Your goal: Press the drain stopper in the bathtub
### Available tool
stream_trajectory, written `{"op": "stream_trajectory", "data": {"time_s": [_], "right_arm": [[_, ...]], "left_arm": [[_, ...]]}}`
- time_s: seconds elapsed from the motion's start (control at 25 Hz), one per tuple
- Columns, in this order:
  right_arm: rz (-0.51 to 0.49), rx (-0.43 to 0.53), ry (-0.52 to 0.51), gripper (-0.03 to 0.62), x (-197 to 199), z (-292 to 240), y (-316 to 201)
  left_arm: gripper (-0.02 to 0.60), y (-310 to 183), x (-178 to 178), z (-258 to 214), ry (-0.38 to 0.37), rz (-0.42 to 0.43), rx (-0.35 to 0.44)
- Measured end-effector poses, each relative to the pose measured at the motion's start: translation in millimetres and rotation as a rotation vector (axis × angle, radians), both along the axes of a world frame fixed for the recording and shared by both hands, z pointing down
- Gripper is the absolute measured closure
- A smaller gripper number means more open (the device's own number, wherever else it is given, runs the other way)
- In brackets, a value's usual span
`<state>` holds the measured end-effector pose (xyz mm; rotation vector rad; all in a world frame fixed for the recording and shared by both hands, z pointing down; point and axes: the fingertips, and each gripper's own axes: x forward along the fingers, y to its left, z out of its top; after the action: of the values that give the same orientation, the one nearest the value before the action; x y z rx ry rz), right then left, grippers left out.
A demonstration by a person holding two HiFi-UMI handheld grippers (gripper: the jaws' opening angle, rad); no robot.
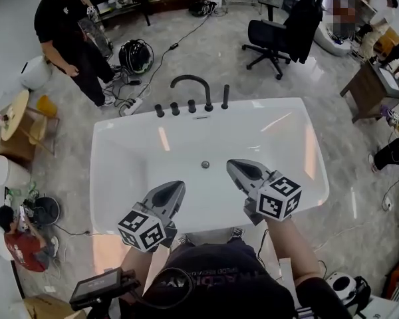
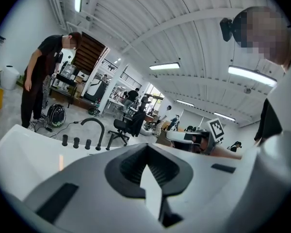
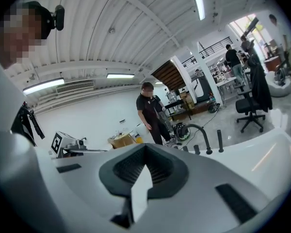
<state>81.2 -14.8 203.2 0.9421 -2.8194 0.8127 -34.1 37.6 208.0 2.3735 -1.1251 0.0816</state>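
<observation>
Left tool (image 1: 179,186), right tool (image 1: 231,164) — closed

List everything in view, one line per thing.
Bathtub: one, white, centre, under the grippers.
Drain stopper: one, silver, middle of the tub floor.
Spout: one, black, arched, on the tub's far rim.
Knobs: three, black, on the far rim left of the spout.
Office chair: one, black, on the floor beyond the tub, right.
Bystander: one, black clothes, standing far left.
Seated person: one, red top, on the floor at lower left.
Left gripper: one, grey with a marker cube, over the tub's near side, shut, empty.
Right gripper: one, grey with a marker cube, right of the stopper, shut, empty.
</observation>
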Motion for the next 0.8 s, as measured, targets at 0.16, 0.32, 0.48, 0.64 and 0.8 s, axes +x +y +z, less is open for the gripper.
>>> {"op": "stream_trajectory", "data": {"time_s": [0.16,0.32,0.48,0.64,0.8], "right_arm": [[0.011,-0.005,-0.034,0.579,7,-6,12],[0.015,-0.011,-0.046,0.579,13,-8,27],[0.028,-0.017,-0.071,0.579,17,-10,43],[0.019,-0.026,-0.087,0.579,12,-8,60],[0.008,-0.031,-0.087,0.579,10,-7,74]], "left_arm": [[0.574,2,6,-8,-0.010,0.006,0.011],[0.574,7,15,-11,-0.006,0.015,0.013],[0.574,15,24,-13,-0.008,0.038,0.012],[0.574,25,30,-10,0.000,0.052,-0.001],[0.574,33,35,-10,-0.001,0.063,-0.003]]}}
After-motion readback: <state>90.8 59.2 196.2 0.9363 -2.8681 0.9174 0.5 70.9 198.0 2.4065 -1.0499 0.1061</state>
